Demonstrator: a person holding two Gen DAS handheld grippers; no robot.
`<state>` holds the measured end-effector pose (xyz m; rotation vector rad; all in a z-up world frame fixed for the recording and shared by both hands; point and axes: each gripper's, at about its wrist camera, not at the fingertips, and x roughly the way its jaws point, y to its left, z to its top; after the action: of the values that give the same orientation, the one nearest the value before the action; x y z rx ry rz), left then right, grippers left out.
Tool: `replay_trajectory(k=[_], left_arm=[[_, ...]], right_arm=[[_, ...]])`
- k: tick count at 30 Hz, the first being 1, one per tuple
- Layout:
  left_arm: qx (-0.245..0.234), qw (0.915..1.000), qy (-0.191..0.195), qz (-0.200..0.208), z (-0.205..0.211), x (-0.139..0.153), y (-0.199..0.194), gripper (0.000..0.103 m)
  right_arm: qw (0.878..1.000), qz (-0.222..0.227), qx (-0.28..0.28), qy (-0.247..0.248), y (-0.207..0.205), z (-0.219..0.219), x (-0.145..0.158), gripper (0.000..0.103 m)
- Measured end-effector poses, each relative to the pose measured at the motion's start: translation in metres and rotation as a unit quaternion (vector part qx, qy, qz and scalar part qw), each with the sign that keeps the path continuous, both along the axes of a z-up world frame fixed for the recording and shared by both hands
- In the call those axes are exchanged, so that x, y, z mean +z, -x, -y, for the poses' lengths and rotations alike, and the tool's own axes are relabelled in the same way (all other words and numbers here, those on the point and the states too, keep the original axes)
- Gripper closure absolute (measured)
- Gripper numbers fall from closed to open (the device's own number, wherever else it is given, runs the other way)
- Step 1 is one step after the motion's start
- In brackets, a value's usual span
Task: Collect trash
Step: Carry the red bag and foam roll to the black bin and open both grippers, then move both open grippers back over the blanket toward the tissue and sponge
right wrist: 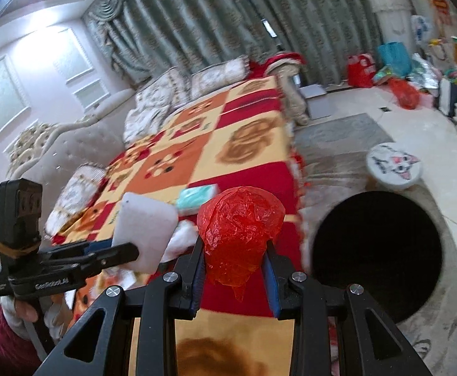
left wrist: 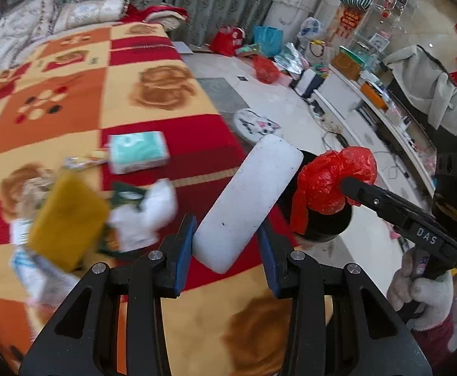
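Note:
My left gripper (left wrist: 227, 244) is shut on a white foam block (left wrist: 249, 200) and holds it above the bed's edge; the block also shows in the right wrist view (right wrist: 147, 228). My right gripper (right wrist: 234, 269) is shut on a crumpled red plastic bag (right wrist: 239, 228), which also shows in the left wrist view (left wrist: 332, 181) above a black bin (left wrist: 325, 225). The bin's dark round opening (right wrist: 375, 247) stands on the floor beside the bed, right of the red bag. More trash lies on the blanket: a yellow sponge (left wrist: 67, 219), white crumpled paper (left wrist: 147, 216) and a wrapper (left wrist: 84, 159).
A teal tissue pack (left wrist: 137, 152) lies on the orange-red patterned blanket (left wrist: 153, 94). A round cat-print stool (right wrist: 393, 164) stands on the floor beyond the bin. Bags and clutter line the far wall and a low white shelf (left wrist: 369, 116).

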<state>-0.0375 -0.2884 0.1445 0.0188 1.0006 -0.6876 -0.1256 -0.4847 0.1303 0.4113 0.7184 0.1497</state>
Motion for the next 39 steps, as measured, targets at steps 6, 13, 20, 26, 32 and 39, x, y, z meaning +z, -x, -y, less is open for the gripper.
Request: replay_trajectory(k=[6,13,20,26,32,39], left_arm=[[-0.031,0.9994,0.01,-0.015,0.06,-0.009,-0.001,0.066],[-0.034,0.9984,0.026,-0.036,0.115,-0.025,-0.011,0.061],[-0.036,0.9964,0.044,-0.064,0.131,-0.036,-0.013,0.05],[-0.019,0.9987,0.014,-0.045,0.115,-0.032,-0.007,0.05],[0.01,0.9999,-0.011,-0.003,0.088,-0.028,0.003,0.05],[0.049,0.9978,-0.034,0.027,0.049,-0.024,0.004,0.05]], right_arm=[[0.998,-0.018,-0.05,0.017,0.001,0.045,-0.009,0.072],[0.994,-0.037,-0.093,0.033,-0.004,0.082,-0.023,0.072],[0.992,-0.045,-0.118,0.02,0.005,0.105,-0.03,0.041],[0.993,-0.048,-0.106,0.017,0.003,0.092,-0.033,0.04],[0.995,-0.045,-0.082,0.024,0.0,0.068,-0.03,0.04],[0.997,-0.037,-0.052,0.038,-0.005,0.029,-0.021,0.04]])
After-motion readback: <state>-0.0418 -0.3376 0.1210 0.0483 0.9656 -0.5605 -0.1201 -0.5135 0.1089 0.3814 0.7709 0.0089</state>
